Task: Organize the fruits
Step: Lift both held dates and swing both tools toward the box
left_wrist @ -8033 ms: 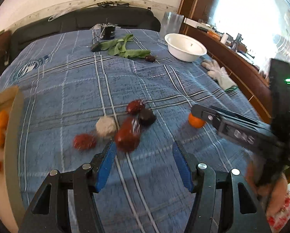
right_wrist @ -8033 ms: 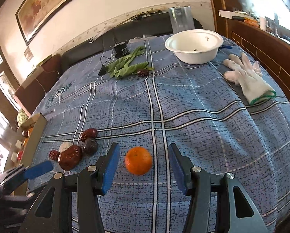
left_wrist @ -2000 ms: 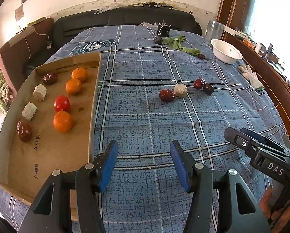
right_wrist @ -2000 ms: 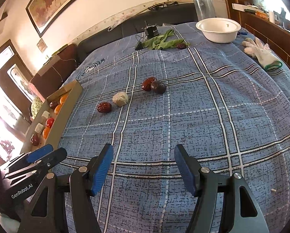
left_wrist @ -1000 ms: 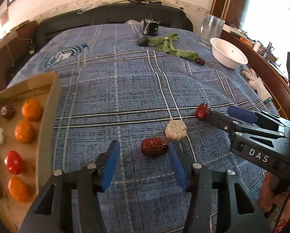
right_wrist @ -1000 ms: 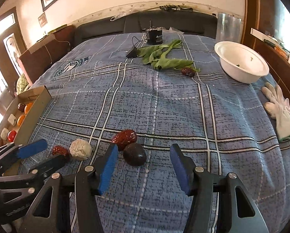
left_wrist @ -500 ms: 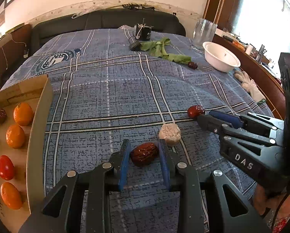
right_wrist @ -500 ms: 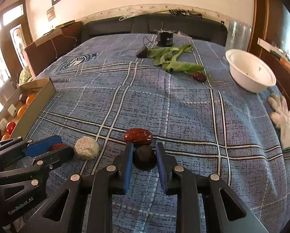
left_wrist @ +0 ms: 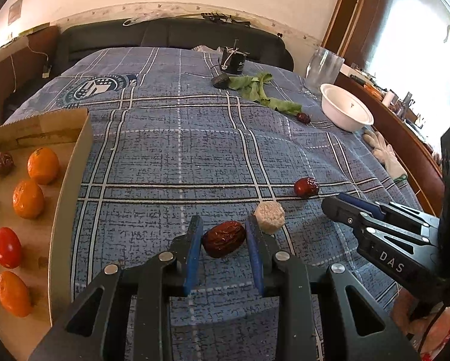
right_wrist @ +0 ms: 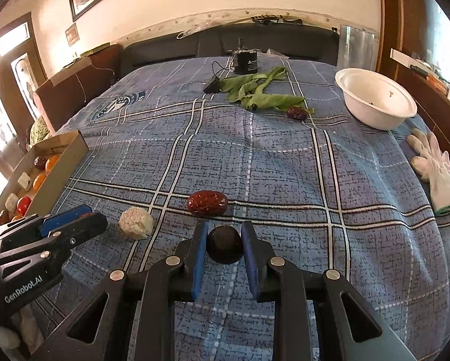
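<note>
My left gripper is shut on a wrinkled red date on the blue plaid cloth. My right gripper is shut on a dark round fruit. A pale lumpy ball sits just right of the left gripper and also shows in the right wrist view. Another red date lies just beyond the right gripper. A cardboard tray at the left holds oranges, a red tomato and a dark date.
A white bowl, a clear glass and a white glove are at the far right. Green leaves, a small dark date and a black device lie at the back of the cloth.
Both grippers moved forward from the near edge and closed, the left on the red date and the right on the dark fruit.
</note>
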A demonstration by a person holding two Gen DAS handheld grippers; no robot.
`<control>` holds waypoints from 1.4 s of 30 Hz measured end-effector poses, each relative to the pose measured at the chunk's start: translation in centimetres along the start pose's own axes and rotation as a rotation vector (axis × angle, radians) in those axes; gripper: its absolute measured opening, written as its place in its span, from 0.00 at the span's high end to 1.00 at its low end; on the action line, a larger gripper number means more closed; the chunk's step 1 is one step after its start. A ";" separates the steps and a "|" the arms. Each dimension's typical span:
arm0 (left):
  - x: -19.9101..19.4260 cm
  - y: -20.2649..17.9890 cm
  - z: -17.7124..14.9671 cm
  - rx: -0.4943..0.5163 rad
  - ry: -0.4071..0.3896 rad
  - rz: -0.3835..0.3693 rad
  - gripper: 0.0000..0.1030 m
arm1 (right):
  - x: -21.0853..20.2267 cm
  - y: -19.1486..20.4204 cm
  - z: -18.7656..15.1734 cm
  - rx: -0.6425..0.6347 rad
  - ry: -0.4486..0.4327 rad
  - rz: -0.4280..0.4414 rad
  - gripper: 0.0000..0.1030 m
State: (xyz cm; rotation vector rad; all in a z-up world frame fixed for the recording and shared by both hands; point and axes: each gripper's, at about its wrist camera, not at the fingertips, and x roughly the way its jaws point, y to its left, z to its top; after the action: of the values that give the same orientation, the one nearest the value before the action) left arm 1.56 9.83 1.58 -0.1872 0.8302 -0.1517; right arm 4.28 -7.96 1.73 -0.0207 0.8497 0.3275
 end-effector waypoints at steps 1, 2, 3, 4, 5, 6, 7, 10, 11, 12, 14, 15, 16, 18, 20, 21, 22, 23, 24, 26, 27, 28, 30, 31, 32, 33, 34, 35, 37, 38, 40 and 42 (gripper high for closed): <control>0.0 0.1 0.0 -0.003 -0.001 -0.001 0.73 | 0.0 -0.1 0.0 0.004 0.000 -0.002 0.76; 0.0 0.1 0.0 -0.006 -0.002 -0.003 0.73 | 0.0 -0.2 -0.1 0.008 0.000 -0.003 0.76; 0.0 0.1 0.0 -0.008 -0.003 -0.004 0.73 | 0.0 -0.2 -0.1 0.011 -0.001 -0.003 0.76; 0.0 0.1 0.0 -0.009 -0.004 -0.004 0.73 | 0.0 -0.3 -0.1 0.014 -0.001 -0.004 0.76; 0.0 0.1 0.0 -0.010 -0.006 -0.004 0.73 | -0.1 -0.4 -0.1 0.017 -0.003 -0.004 0.76; -0.1 0.2 0.0 -0.011 -0.007 -0.005 0.73 | -0.2 -0.5 -0.1 0.018 -0.006 -0.005 0.76; -0.1 0.2 0.0 -0.013 -0.008 -0.006 0.73 | -0.3 -0.5 -0.1 0.020 -0.009 -0.006 0.76; -0.2 0.3 0.0 -0.017 -0.011 -0.006 0.73 | -0.5 -0.7 -0.1 0.027 -0.020 -0.014 0.76; -0.2 0.3 0.0 -0.017 -0.014 -0.004 0.73 | -0.7 -0.7 -0.1 0.032 -0.026 -0.021 0.76; -0.2 0.2 0.0 -0.016 -0.014 -0.003 0.73 | -0.7 -0.8 -0.1 0.037 -0.030 -0.027 0.76; -0.3 0.1 -0.1 -0.010 -0.011 -0.003 0.73 | -0.8 -1.0 -0.2 0.047 -0.032 -0.038 0.76; -0.3 0.0 -0.2 -0.006 -0.010 -0.005 0.73 | -0.8 -1.1 -0.3 0.051 -0.032 -0.039 0.76; -0.3 -0.1 -0.2 -0.001 -0.011 -0.006 0.73 | -0.9 -1.1 -0.3 0.052 -0.032 -0.039 0.76; -0.4 -0.2 -0.2 0.006 -0.013 -0.007 0.73 | -1.0 -1.1 -0.3 0.052 -0.038 -0.042 0.76; -0.4 0.0 -0.2 -0.002 -0.015 -0.009 0.73 | -1.0 -1.2 -0.3 0.052 -0.040 -0.040 0.76; -0.3 0.0 -0.2 -0.007 -0.015 -0.009 0.73 | -1.0 -1.1 -0.3 0.051 -0.040 -0.038 0.76; -0.3 0.1 -0.2 -0.012 -0.015 -0.009 0.73 | -1.0 -1.1 -0.3 0.051 -0.040 -0.038 0.76; -0.4 0.2 -0.3 -0.013 -0.016 -0.008 0.73 | -1.1 -1.1 -0.3 0.051 -0.043 -0.037 0.76; -0.4 0.1 -0.3 -0.012 -0.018 -0.006 0.73 | -1.2 -1.1 -0.3 0.052 -0.047 -0.034 0.76; -0.6 0.1 -0.3 -0.011 -0.024 -0.004 0.73 | -1.6 -1.1 -0.3 0.056 -0.059 -0.022 0.76; -0.6 0.1 -0.3 -0.012 -0.023 -0.006 0.73 | -1.8 -1.1 -0.2 0.058 -0.067 -0.014 0.76; -0.6 0.1 -0.3 -0.015 -0.019 -0.010 0.73 | -2.1 -1.0 -0.2 0.062 -0.075 -0.004 0.76; -0.9 0.1 -0.3 -0.027 -0.014 -0.021 0.73 | -2.7 -1.0 -0.3 0.070 -0.091 0.011 0.76; -1.5 0.0 -0.4 -0.030 -0.024 -0.026 0.73 | -2.9 -1.0 -0.3 0.073 -0.096 0.014 0.76; -1.9 0.0 -0.4 -0.031 -0.035 -0.028 0.73 | -3.2 -0.9 -0.4 0.075 -0.100 0.018 0.76; -2.5 -0.1 -0.4 -0.032 -0.047 -0.033 0.73 | -3.4 -0.9 -0.6 0.081 -0.105 0.025 0.76; -3.1 -0.2 -0.5 -0.033 -0.060 -0.040 0.73 | -3.6 -0.9 -0.6 0.085 -0.108 0.030 0.76; -4.1 -0.3 -0.8 -0.031 -0.076 -0.049 0.73 | -3.8 -0.9 -0.7 0.091 -0.111 0.035 0.76; -5.4 -0.5 -1.3 -0.020 -0.100 -0.050 0.73 | -4.2 -0.8 -0.9 0.096 -0.114 0.035 0.76; -6.2 -0.6 -1.6 -0.011 -0.116 -0.051 0.73 | -4.3 -0.8 -1.0 0.100 -0.115 0.038 0.76; -7.7 -0.7 -2.3 0.007 -0.151 -0.045 0.73 | -5.0 -0.6 -1.4 0.111 -0.120 0.051 0.76; -8.8 -0.7 -2.7 0.021 -0.173 -0.042 0.73 | -5.8 -0.2 -1.8 0.113 -0.133 0.072 0.76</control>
State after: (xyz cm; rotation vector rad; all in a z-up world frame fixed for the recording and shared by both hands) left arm -6.37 10.67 6.29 -0.1953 0.6530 -0.1810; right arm -0.51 -10.04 4.81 0.1358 0.7373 0.3442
